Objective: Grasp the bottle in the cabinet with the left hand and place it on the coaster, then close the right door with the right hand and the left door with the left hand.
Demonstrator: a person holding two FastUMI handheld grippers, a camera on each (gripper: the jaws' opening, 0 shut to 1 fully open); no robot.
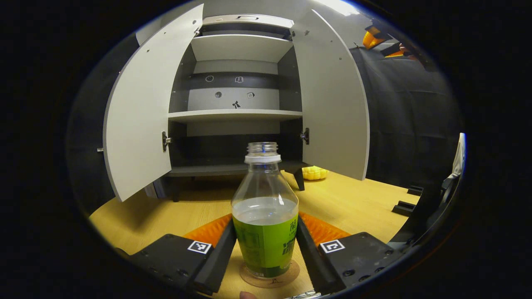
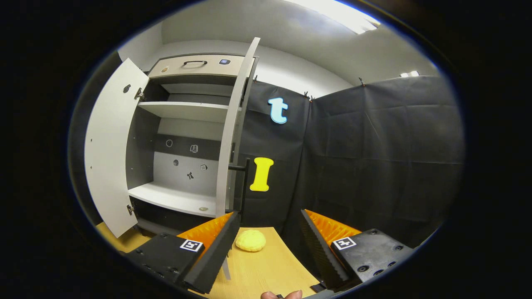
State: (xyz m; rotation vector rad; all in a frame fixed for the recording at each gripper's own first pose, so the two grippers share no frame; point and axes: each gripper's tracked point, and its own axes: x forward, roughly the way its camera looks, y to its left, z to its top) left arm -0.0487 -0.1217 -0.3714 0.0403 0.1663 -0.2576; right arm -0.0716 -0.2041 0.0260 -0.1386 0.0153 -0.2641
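Two grippers here. Left gripper (image 1: 266, 253), bottom centre of the left gripper view: jaws part-spread around the clear plastic bottle with green label (image 1: 265, 216), uncapped, some liquid inside. Both fingers sit just beside the label; can't tell if they press on it or leave a thin gap. Bottle stands upright on the round cork coaster (image 1: 270, 277), which lies on the light wooden table (image 1: 357, 203). Behind it, upper centre, the grey cabinet with shelves (image 1: 237, 114): left door (image 1: 141, 116) and right door (image 1: 332, 99) both swung wide. Small yellow bumpy object (image 1: 314, 172) on the table beside the cabinet's foot. Right gripper (image 2: 269, 245), bottom of the right gripper view: jaws spread wide, nothing between them, touching nothing. Cabinet fills the left of that view, right door edge-on at centre.
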